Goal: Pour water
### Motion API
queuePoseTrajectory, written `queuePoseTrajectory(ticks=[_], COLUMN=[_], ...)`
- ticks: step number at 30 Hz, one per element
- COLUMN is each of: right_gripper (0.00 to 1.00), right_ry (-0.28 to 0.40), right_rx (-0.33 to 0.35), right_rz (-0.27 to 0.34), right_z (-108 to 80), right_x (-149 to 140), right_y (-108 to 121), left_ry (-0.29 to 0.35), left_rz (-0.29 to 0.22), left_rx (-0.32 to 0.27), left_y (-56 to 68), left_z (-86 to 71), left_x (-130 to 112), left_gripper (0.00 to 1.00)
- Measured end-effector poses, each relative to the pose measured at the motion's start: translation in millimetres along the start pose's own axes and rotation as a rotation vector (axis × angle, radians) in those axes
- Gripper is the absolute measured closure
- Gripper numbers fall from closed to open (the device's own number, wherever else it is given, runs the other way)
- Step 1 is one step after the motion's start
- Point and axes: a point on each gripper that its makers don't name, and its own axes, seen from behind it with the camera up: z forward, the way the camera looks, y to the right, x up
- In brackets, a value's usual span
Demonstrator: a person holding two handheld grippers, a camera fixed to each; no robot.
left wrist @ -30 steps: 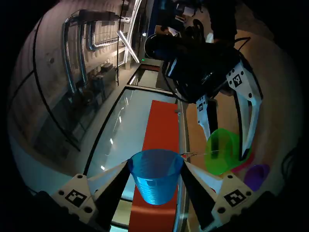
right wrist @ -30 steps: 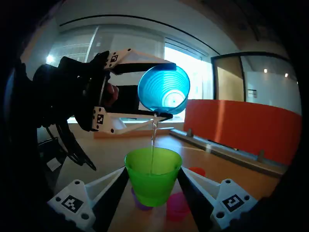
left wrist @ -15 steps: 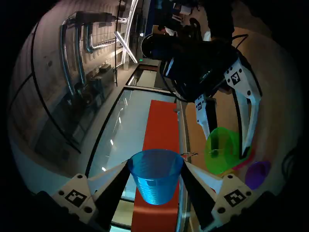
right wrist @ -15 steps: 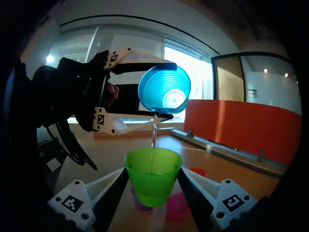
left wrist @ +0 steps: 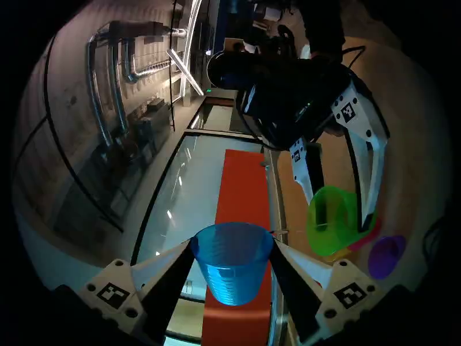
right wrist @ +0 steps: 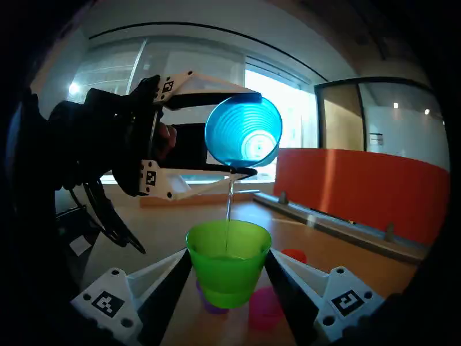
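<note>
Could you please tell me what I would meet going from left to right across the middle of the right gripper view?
A hand → the tilted blue cup, pouring a thin stream → the orange partition.

Tipped blue cup [right wrist: 244, 131] streams water [right wrist: 229, 209] into upright green cup [right wrist: 228, 262].
</note>
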Motion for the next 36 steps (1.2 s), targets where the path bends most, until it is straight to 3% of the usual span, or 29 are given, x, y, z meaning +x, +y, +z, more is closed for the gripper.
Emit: queuePoseTrajectory(ticks=[36], right_gripper=[0.11], right_ry=[0.007], right_rx=[0.000], right_rz=[0.005], right_z=[-0.8], right_x=[-1.0], right_y=[-0.3], left_ry=[0.008], left_rz=[0.060], left_rx=[0.012], left_y=[-7.2], left_z=[-1.3], left_x=[7.5], left_gripper=[0.13])
